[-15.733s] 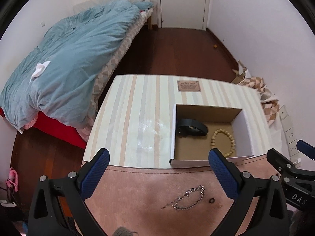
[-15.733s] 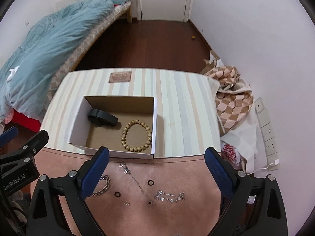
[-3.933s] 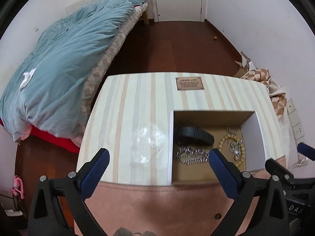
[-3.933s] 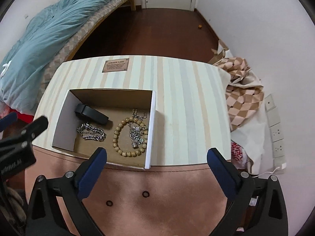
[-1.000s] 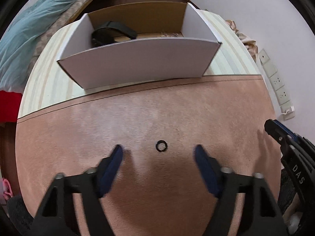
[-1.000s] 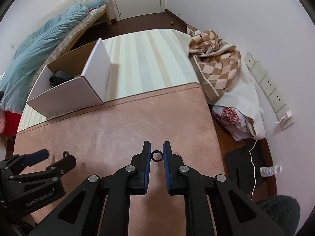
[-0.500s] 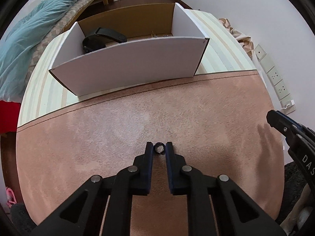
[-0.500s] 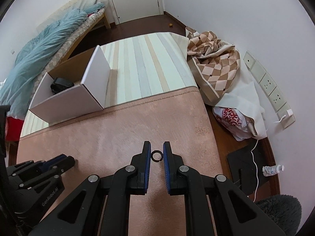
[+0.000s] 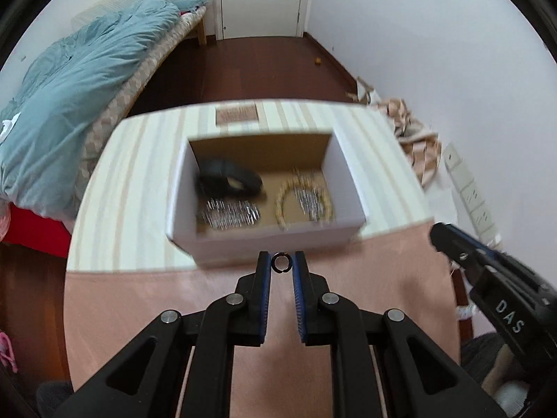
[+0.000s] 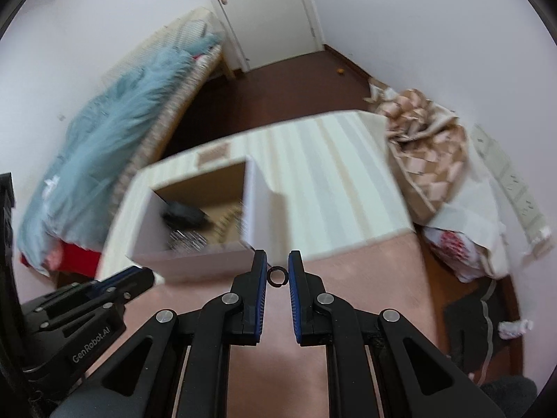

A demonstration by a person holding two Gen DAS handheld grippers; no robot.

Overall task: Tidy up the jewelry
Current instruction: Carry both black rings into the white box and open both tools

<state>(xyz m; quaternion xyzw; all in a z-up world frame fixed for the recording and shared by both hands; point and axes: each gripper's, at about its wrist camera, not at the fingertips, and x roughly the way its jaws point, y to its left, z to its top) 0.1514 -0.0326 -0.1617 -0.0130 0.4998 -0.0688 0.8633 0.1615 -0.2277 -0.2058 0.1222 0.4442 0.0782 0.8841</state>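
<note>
My left gripper (image 9: 280, 263) is shut on a small black ring (image 9: 280, 257), held above the pink mat just in front of the open white box (image 9: 264, 240). The box holds a black band (image 9: 228, 181), a silver chain (image 9: 228, 213) and a beaded bracelet (image 9: 303, 205) with a silver piece on it. My right gripper (image 10: 277, 276) is shut on a second small black ring (image 10: 277, 281), held above the mat to the right of the box (image 10: 195, 254). Each gripper shows at the edge of the other's view.
The box stands on a striped tabletop (image 9: 135, 174) with a pink mat (image 9: 146, 299) at the near side. A bed with a blue duvet (image 9: 69, 80) lies to the left. Checked cloth (image 10: 424, 136) and wall sockets are to the right.
Both grippers have lifted off the mat with their rings and risen; the left one now looks down into the box. Before that the left gripper closed on its ring.
</note>
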